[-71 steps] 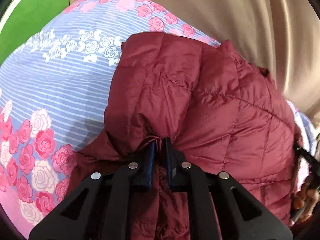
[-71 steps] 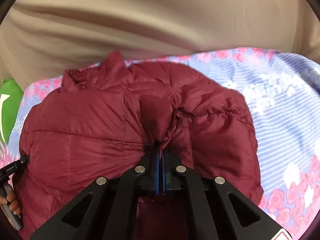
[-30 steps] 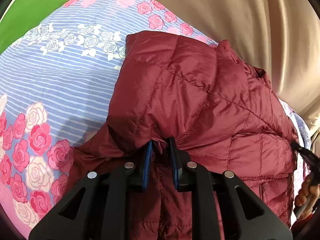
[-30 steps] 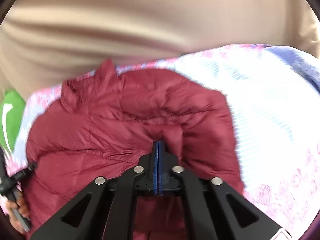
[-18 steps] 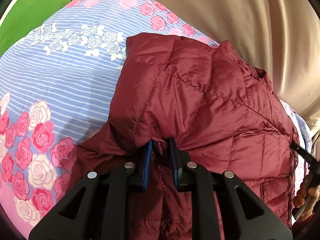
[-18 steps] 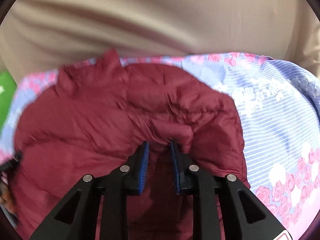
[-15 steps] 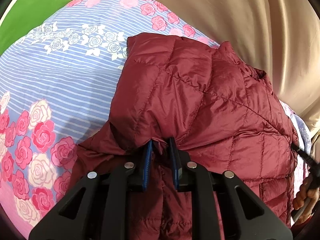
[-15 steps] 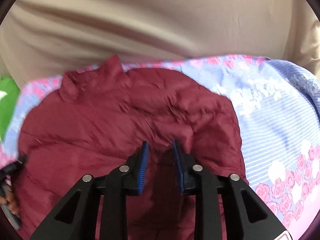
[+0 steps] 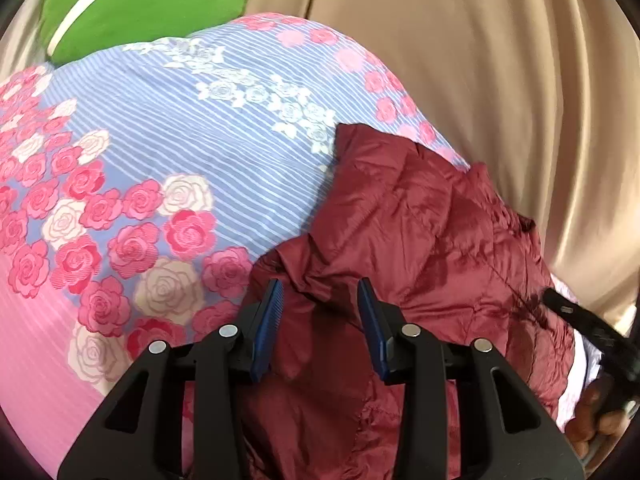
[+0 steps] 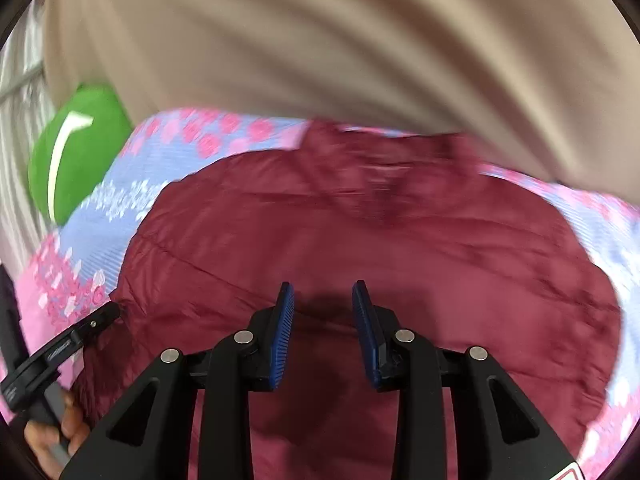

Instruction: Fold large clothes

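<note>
A dark red quilted puffer jacket (image 9: 420, 240) lies folded on a floral bedspread (image 9: 168, 152); it fills the right wrist view (image 10: 360, 240). My left gripper (image 9: 322, 292) is open, its blue pads either side of a bunched edge of the jacket without clamping it. My right gripper (image 10: 322, 292) is open and empty, just above the jacket's flat middle. The right gripper's tip (image 9: 568, 312) shows at the jacket's right edge in the left wrist view. The left gripper (image 10: 100, 320) shows at the jacket's left edge in the right wrist view.
A green cushion (image 9: 140, 4) lies at the far left end of the bed, also seen in the right wrist view (image 10: 76, 148). A beige curtain (image 9: 480, 60) hangs behind the bed. The bedspread is bare to the left of the jacket.
Both grippers have opened and let go of the jacket folds they held. The left gripper has shifted so more bedspread shows; the right view has swung left and is blurred.
</note>
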A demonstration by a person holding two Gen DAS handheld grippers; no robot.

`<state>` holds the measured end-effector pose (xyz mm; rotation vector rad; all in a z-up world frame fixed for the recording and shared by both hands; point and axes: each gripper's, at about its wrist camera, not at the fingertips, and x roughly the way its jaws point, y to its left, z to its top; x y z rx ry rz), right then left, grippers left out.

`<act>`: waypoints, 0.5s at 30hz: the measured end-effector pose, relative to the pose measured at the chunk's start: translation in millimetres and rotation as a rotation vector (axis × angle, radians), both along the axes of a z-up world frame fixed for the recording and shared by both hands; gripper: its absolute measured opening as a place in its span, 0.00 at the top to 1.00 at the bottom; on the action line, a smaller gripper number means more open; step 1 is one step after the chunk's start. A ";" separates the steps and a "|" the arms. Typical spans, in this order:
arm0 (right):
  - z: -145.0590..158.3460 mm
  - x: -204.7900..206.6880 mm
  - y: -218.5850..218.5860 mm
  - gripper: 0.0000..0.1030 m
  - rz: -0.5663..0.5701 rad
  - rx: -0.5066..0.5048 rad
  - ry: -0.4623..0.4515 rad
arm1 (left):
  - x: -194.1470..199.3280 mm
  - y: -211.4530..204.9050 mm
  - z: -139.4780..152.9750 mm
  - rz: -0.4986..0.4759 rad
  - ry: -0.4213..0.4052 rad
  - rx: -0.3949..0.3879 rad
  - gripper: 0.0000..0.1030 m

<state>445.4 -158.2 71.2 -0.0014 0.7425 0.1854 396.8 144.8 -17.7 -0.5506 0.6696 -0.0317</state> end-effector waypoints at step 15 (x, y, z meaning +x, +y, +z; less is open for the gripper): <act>-6.0 -2.1 4.9 0.72 -0.008 0.041 -0.013 | 14.9 -16.9 -4.2 -0.043 0.079 0.095 0.58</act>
